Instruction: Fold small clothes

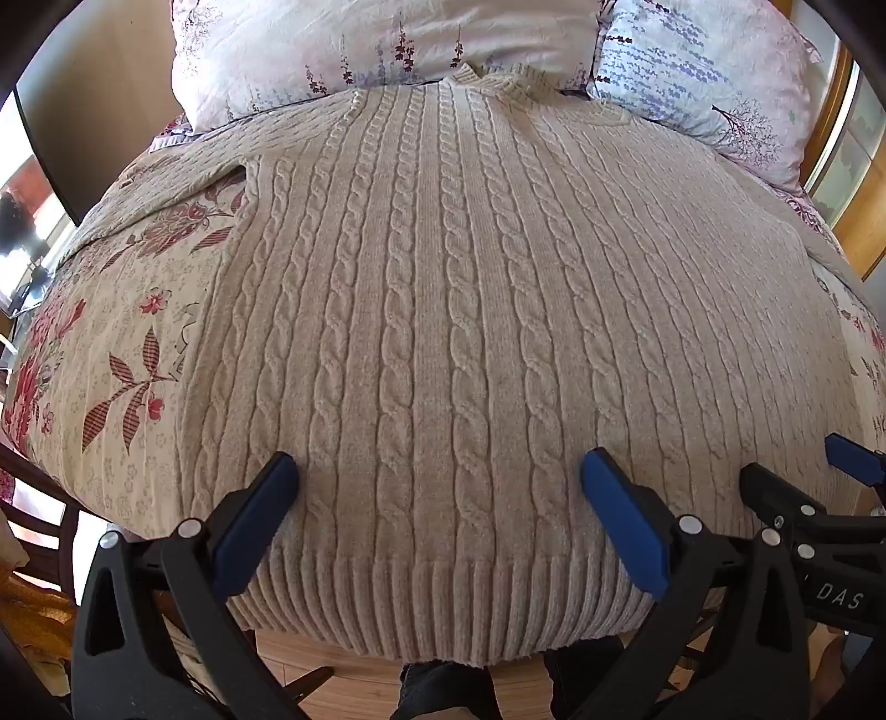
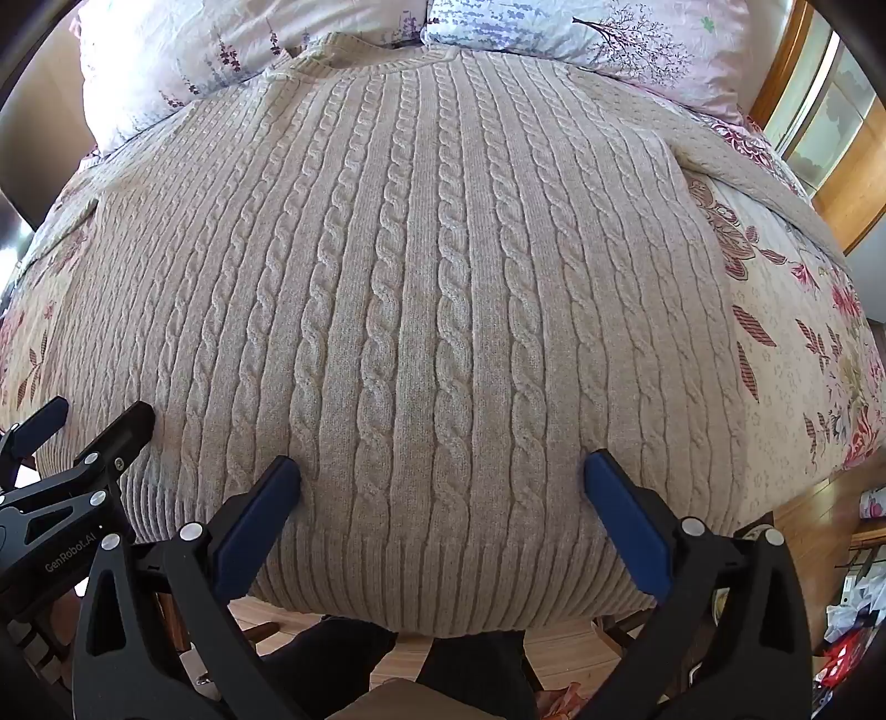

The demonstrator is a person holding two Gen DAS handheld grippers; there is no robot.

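Observation:
A beige cable-knit sweater (image 1: 432,310) lies flat and spread out on the bed, collar at the far end, ribbed hem (image 1: 443,603) at the near edge. It also fills the right wrist view (image 2: 421,310). My left gripper (image 1: 440,471) is open, its blue pads hovering over the lower left part of the sweater just above the hem. My right gripper (image 2: 443,473) is open over the lower right part. Each gripper shows at the side of the other's view: the right gripper (image 1: 803,487) and the left gripper (image 2: 83,426). Neither holds cloth.
The bed has a floral cover (image 1: 127,343), also in the right wrist view (image 2: 803,354). Two pillows (image 1: 387,44) (image 1: 709,72) lie past the collar. Wood floor (image 1: 343,670) and the person's dark legs (image 2: 343,659) are below the bed edge. Wooden furniture (image 2: 841,183) stands at right.

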